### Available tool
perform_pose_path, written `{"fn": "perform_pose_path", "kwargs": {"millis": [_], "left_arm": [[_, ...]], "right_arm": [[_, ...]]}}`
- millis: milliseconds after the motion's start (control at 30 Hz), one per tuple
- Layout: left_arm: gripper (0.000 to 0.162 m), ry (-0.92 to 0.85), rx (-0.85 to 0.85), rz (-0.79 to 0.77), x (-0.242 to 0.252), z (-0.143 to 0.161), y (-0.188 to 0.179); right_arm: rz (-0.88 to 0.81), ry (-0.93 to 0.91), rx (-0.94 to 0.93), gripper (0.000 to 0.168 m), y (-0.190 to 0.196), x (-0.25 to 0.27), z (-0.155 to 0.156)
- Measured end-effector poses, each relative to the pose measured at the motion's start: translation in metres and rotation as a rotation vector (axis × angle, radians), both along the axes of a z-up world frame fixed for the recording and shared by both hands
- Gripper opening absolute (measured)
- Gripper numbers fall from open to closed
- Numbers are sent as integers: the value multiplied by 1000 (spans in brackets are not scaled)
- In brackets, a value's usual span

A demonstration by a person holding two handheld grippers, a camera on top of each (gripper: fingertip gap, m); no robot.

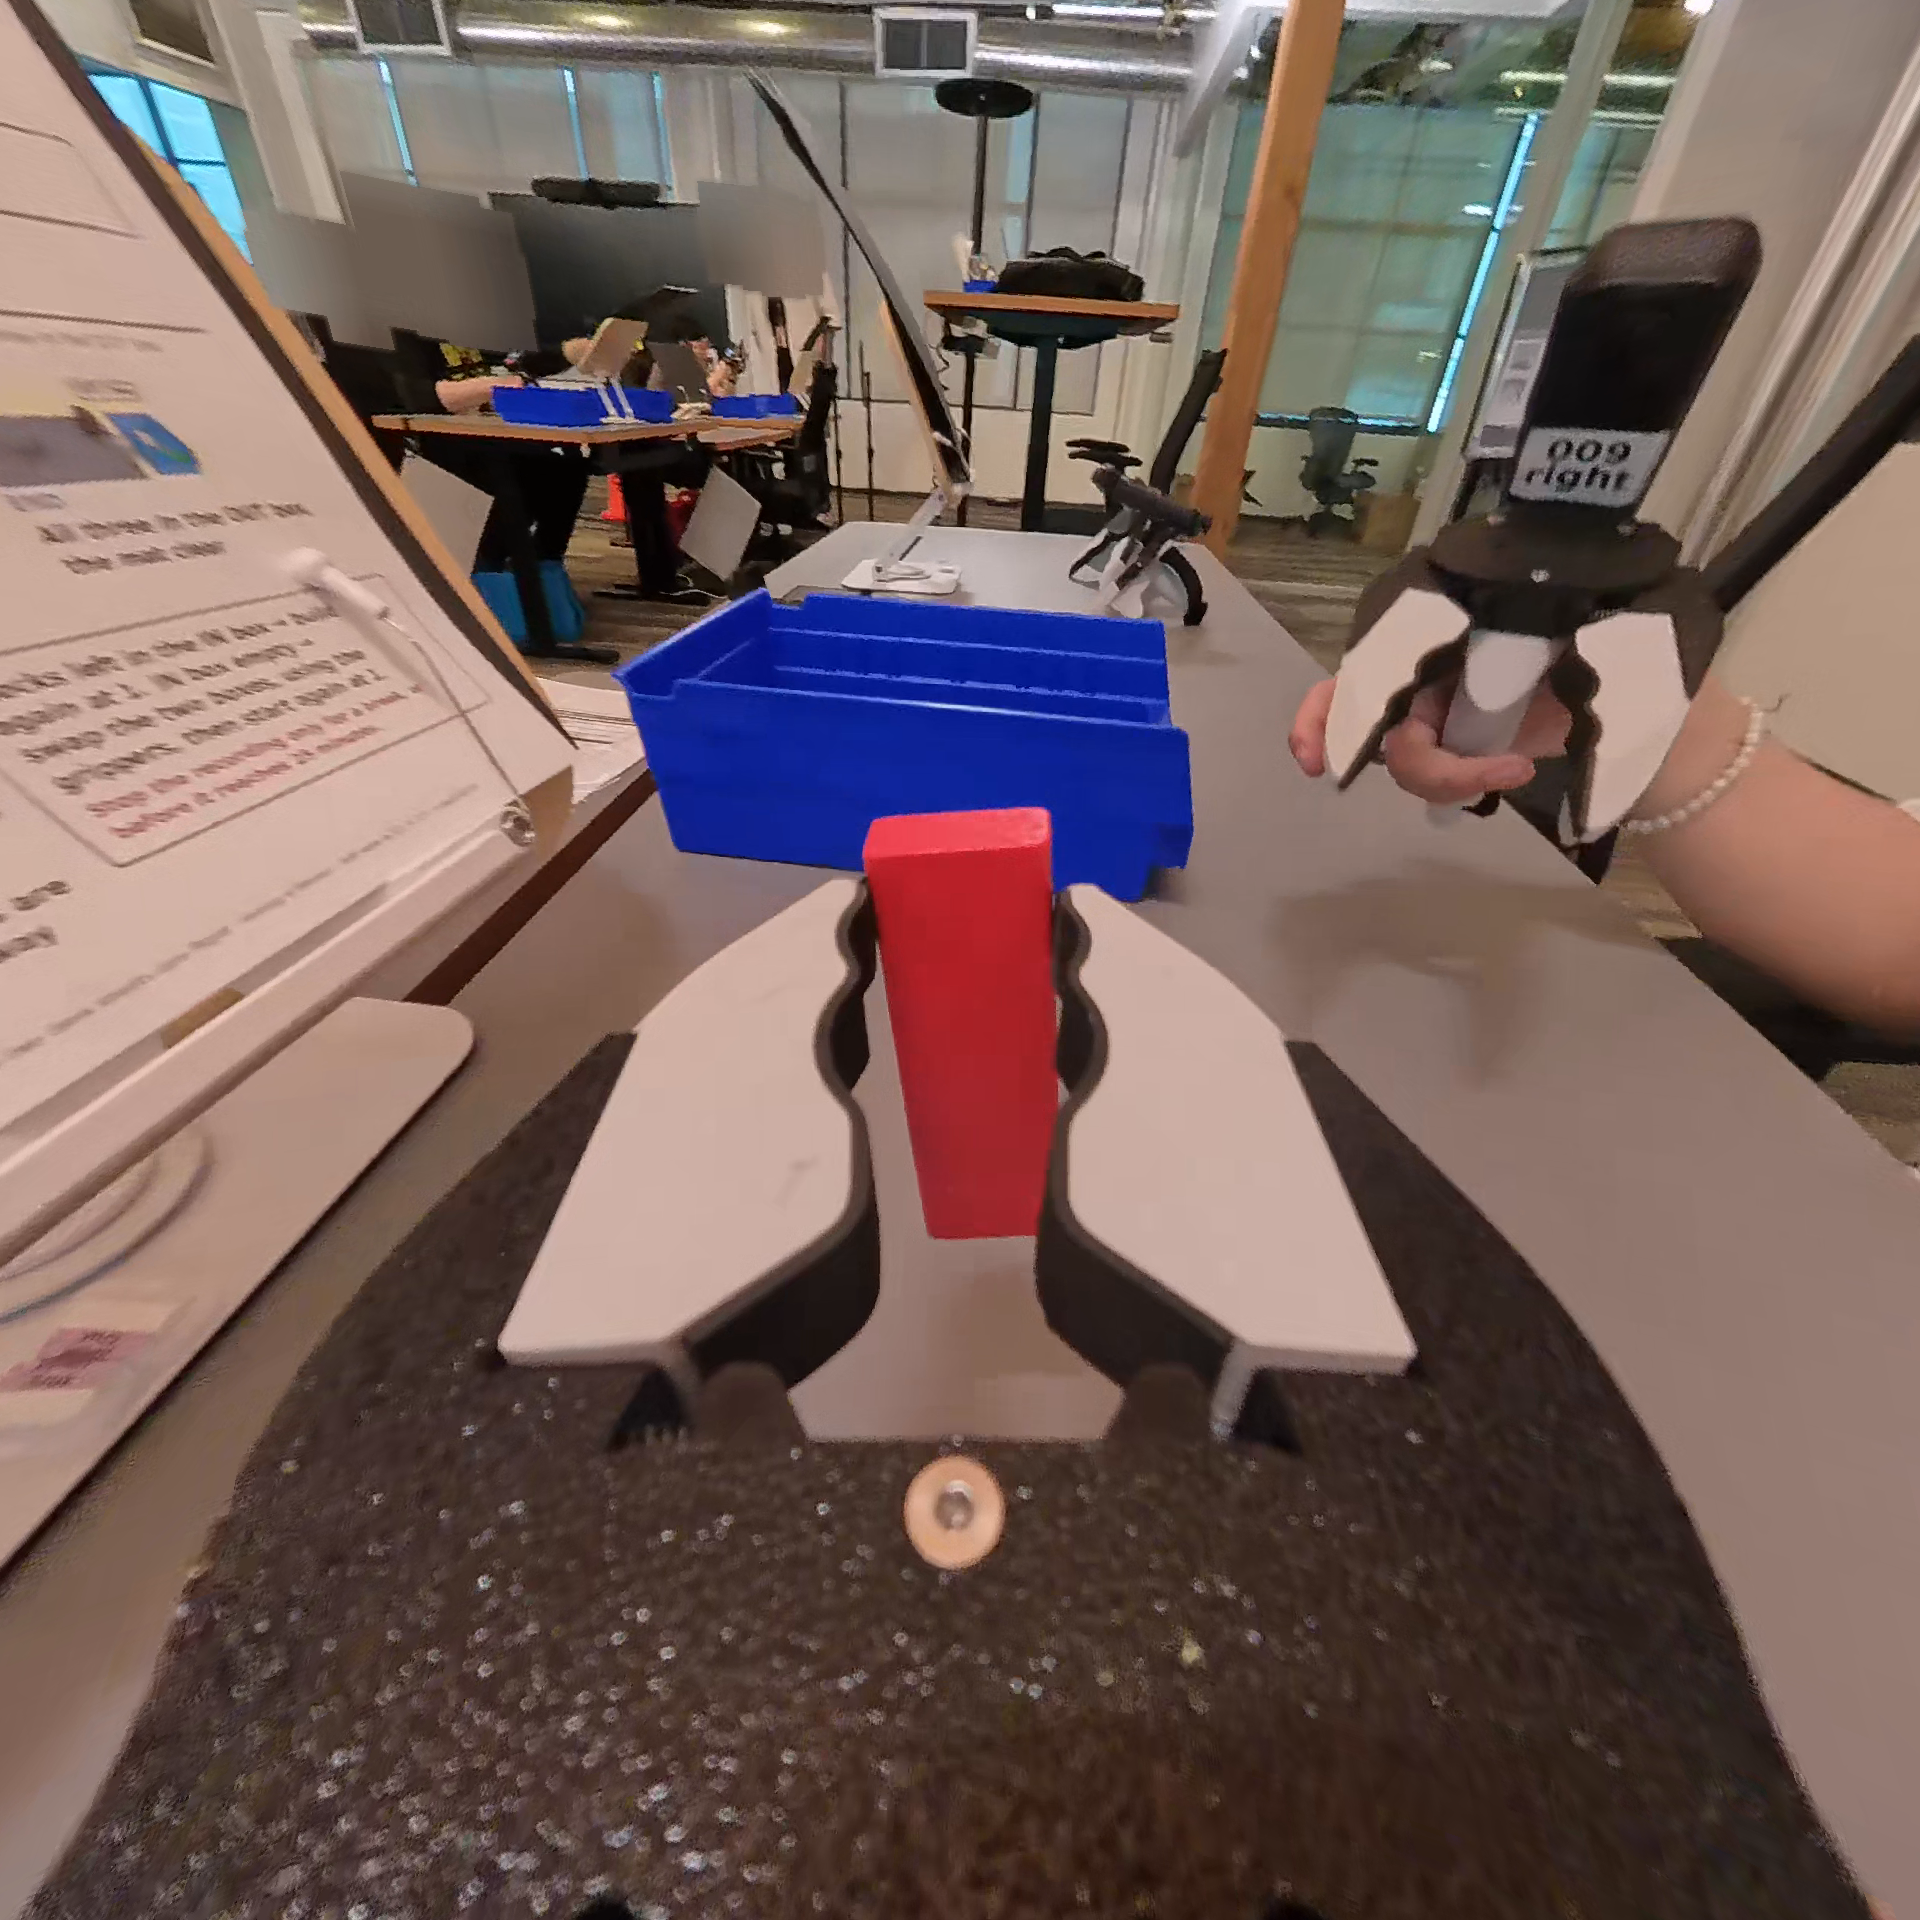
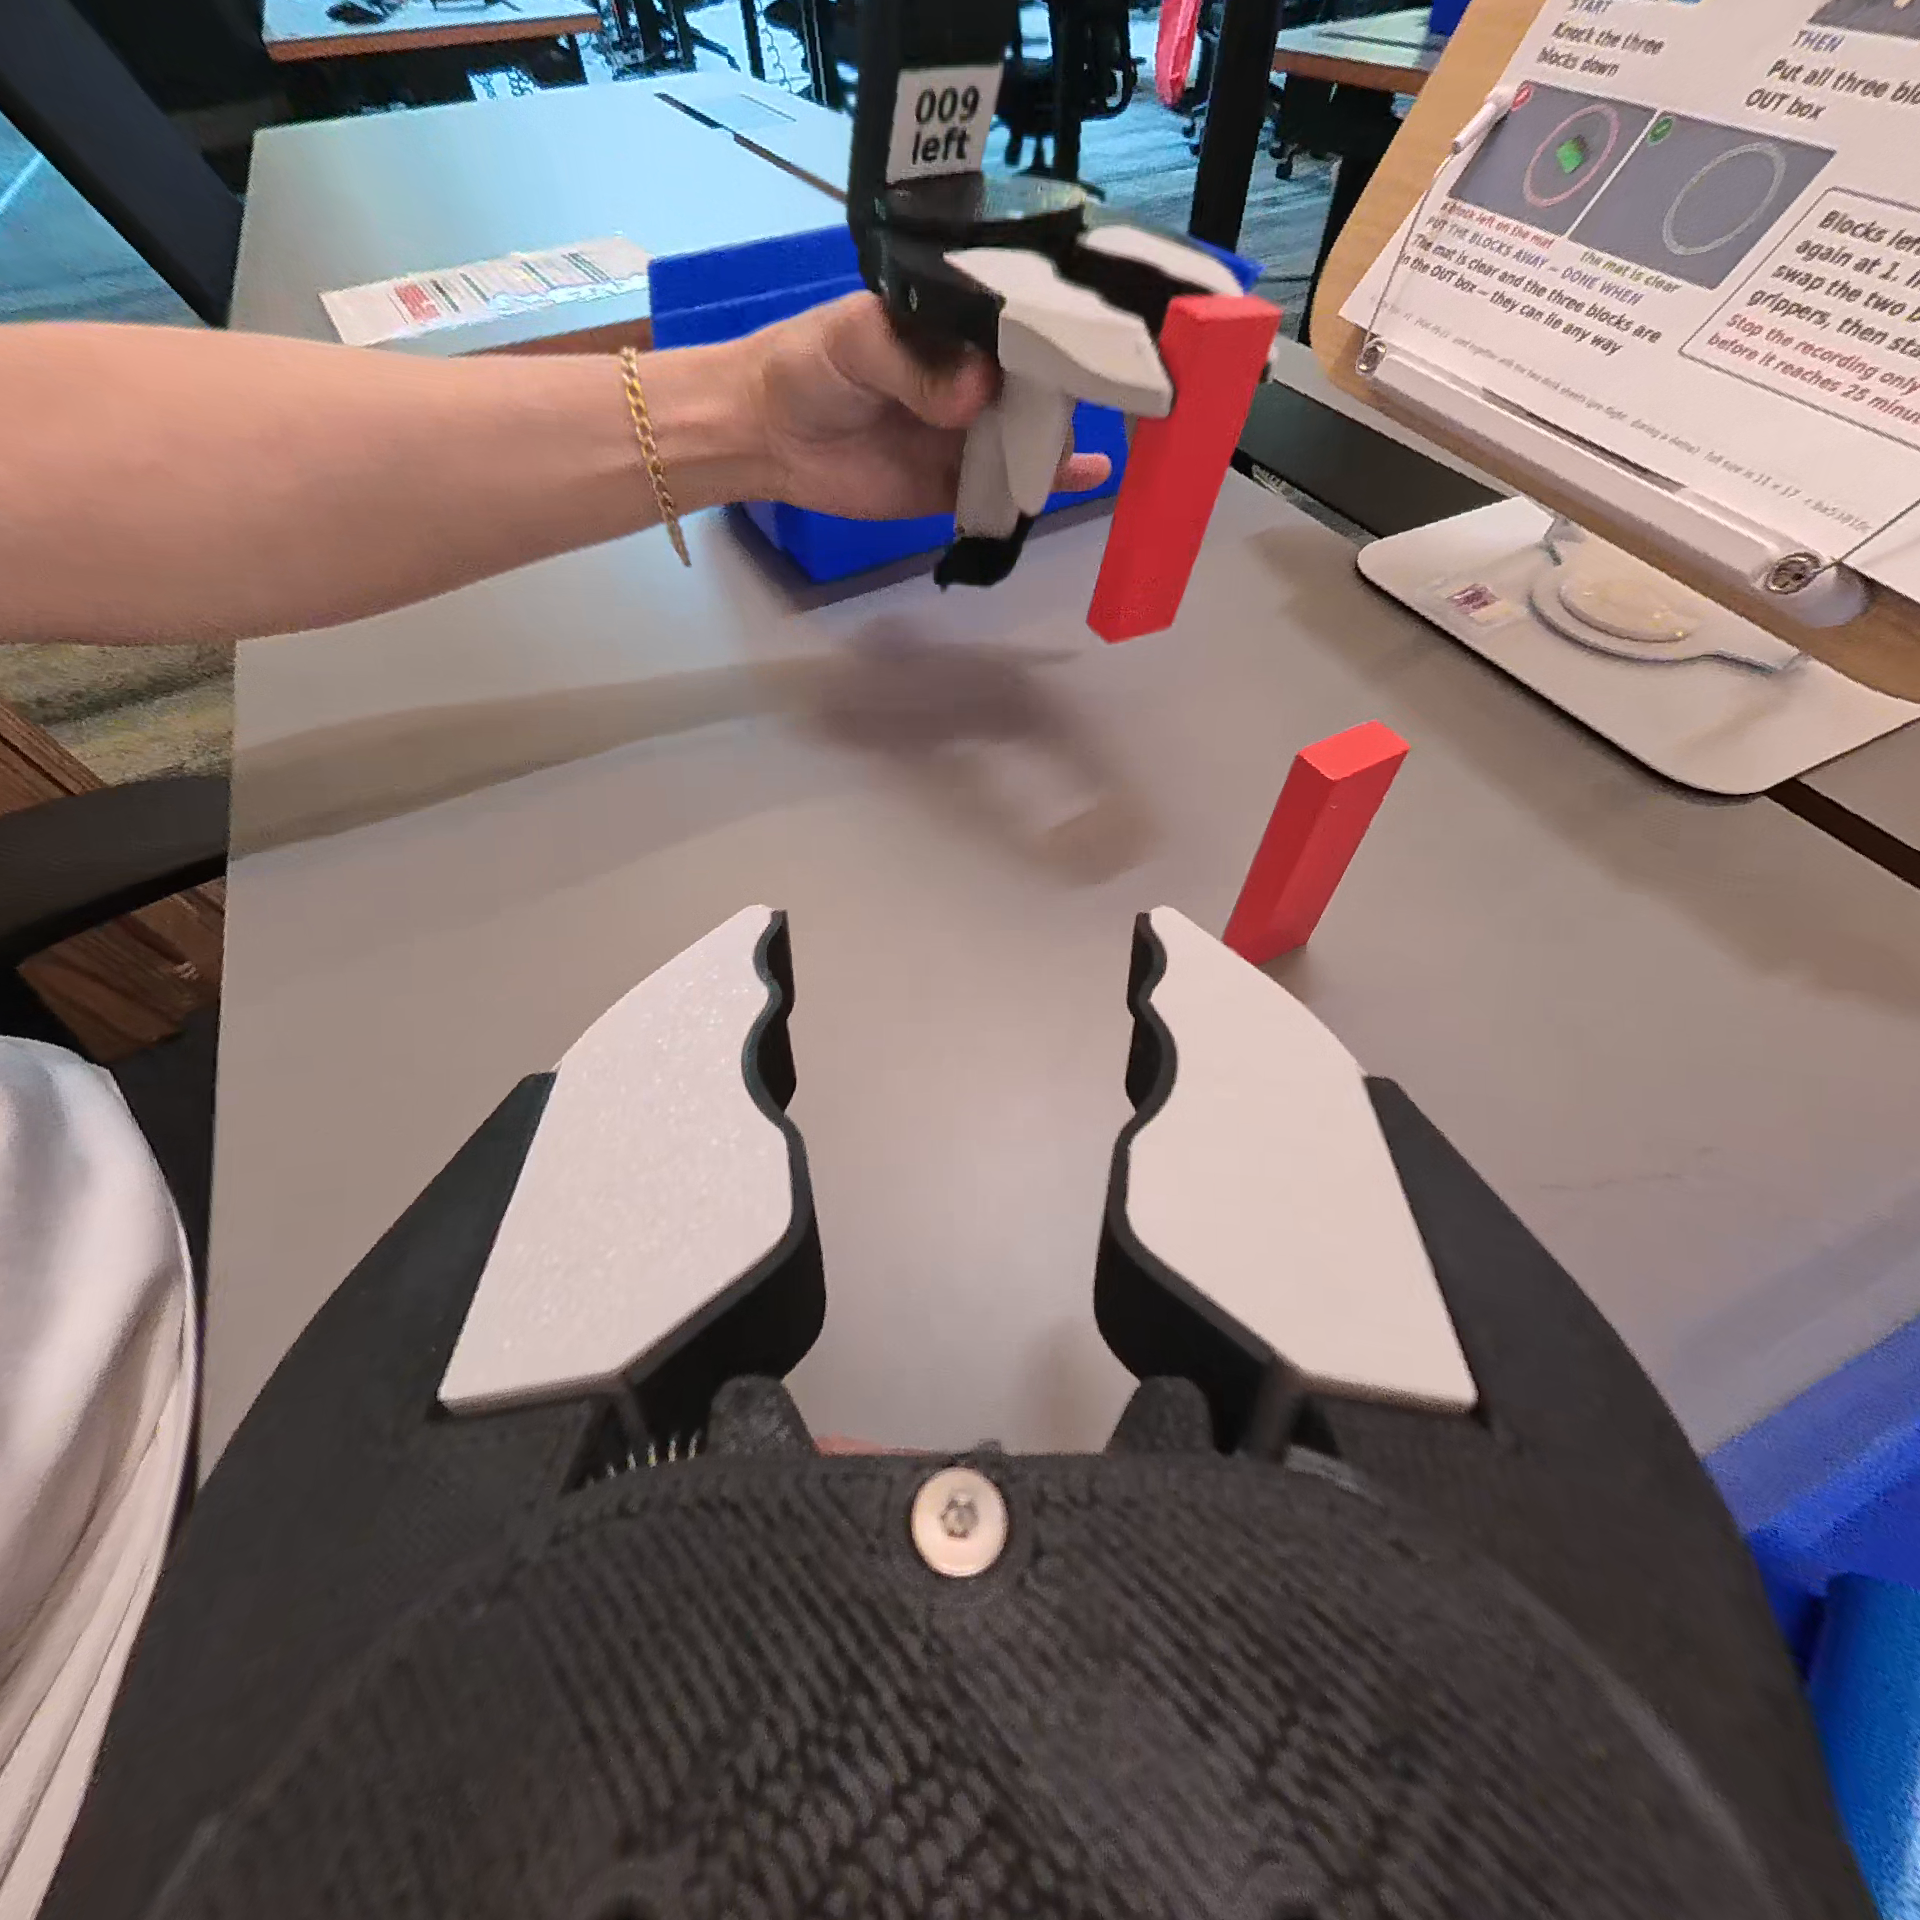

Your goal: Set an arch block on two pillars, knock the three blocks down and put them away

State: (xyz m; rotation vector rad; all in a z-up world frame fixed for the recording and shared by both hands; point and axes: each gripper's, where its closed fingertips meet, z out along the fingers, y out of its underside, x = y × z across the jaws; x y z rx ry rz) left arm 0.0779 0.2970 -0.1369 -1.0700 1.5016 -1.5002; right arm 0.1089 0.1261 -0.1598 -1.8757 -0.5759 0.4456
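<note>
Right gripper (image 2: 956, 925): a white tag (image 1: 1588, 464) is borne, with number and word (legible, not reproduced).
Left gripper (image 1: 961, 904): a matching tag (image 2: 943, 125) is borne.
Stand: a printed instruction sheet (image 2: 1683, 239) is clipped on.

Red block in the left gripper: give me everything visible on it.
The red block is a long rectangular bar, plain matte red, painted wood by the look, with no markings visible. The left gripper has its jaws shut on its upper part, so it hangs nearly upright, slightly tilted, clear of the grey table. The blue bin sits behind it.
</note>
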Motion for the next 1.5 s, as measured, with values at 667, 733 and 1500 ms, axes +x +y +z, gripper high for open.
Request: {"fn": "perform_pose_path", "kwargs": {"millis": [667, 733, 1500], "left_arm": [[32, 154, 175, -98, 39, -69, -21], [32, 162, 181, -98, 40, -72, -21], [32, 188, 223, -72, 47, -84, -20]], "right_arm": [[-23, 36, -33, 62, -3, 17, -11], [-26, 36, -39, 62, -3, 17, -13], [-15, 37, -55, 62, -1, 14, -18]]}}
